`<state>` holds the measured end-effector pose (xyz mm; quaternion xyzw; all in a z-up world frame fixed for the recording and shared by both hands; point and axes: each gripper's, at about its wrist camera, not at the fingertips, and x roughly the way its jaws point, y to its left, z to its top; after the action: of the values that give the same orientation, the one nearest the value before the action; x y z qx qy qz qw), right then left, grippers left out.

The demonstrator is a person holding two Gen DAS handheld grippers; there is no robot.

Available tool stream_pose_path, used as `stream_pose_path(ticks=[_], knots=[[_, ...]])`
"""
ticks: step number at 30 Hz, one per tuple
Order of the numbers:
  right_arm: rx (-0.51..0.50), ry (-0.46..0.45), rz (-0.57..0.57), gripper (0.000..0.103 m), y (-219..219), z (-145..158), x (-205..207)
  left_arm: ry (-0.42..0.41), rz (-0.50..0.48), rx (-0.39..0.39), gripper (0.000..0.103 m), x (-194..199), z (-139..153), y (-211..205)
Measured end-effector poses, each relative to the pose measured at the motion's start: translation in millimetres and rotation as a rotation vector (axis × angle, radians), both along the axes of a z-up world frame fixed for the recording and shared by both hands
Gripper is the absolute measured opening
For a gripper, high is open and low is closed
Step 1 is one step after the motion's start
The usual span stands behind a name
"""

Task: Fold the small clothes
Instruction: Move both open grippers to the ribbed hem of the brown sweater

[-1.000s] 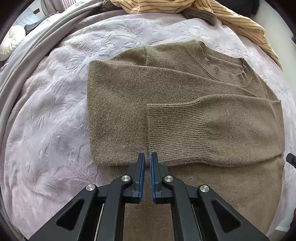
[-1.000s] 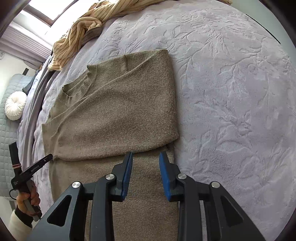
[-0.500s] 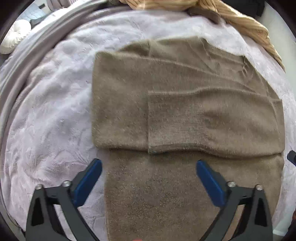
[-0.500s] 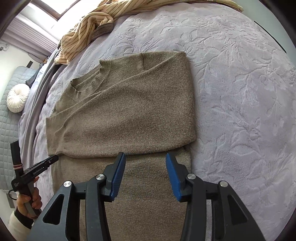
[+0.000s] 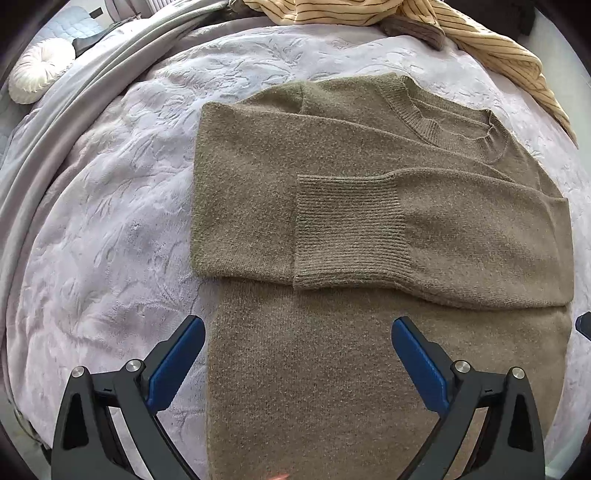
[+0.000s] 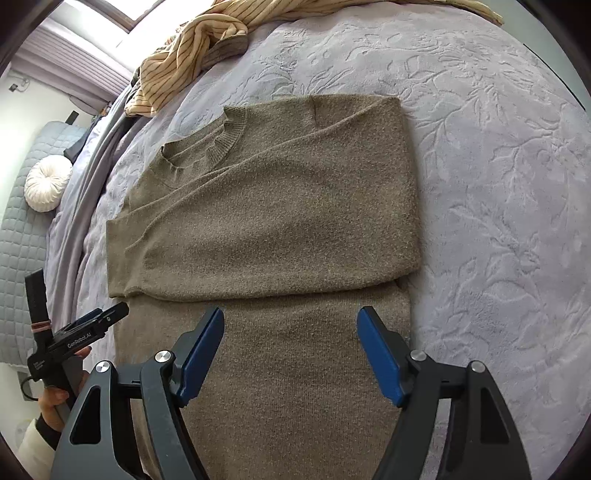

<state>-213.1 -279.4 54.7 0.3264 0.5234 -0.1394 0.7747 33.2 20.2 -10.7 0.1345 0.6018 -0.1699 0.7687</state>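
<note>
An olive-brown knit sweater (image 5: 351,229) lies flat on the bed with both sleeves folded across its chest; the ribbed cuff (image 5: 351,243) lies on top in the middle. It also shows in the right wrist view (image 6: 273,229). My left gripper (image 5: 297,336) is wide open and empty, above the sweater's lower body near its left edge. My right gripper (image 6: 290,330) is open and empty above the lower body toward its right edge. The left gripper's body (image 6: 74,336) shows at the left of the right wrist view, held by a hand.
The sweater lies on a lilac embossed bedspread (image 5: 110,221), which also shows in the right wrist view (image 6: 498,184). A yellow striped garment (image 5: 443,33) is heaped at the far edge. A white round cushion (image 5: 37,70) lies beyond grey bedding at the far left.
Both grippers have opened: the left from nearly shut to wide, the right from a narrow gap to wide. Both pulled back a little toward the hem. The sweater has not moved.
</note>
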Motion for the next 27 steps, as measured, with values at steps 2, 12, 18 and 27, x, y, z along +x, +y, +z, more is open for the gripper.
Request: stream_pose_path(ticks=[2, 12, 18, 27], knots=[[0.012, 0.002, -0.002, 0.078, -0.6, -2.5, -2.1, 0.002, 0.001, 0.001, 0.102, -0.6, -0.8, 1.8], [0.053, -0.002, 0.015, 0.080, 1.0, -8.4, -8.2, -0.013, -0.004, -0.067, 0.102, -25.1, 13.3, 5.6], [0.126, -0.019, 0.024, 0.080, 3.1, -13.6, -16.6, 0.030, -0.011, -0.054, 0.102, -39.5, 9.6, 14.9], [0.267, -0.081, -0.015, 0.080, 12.4, -16.9, -58.0, 0.085, -0.037, -0.062, 0.102, -64.7, 5.6, 53.2]])
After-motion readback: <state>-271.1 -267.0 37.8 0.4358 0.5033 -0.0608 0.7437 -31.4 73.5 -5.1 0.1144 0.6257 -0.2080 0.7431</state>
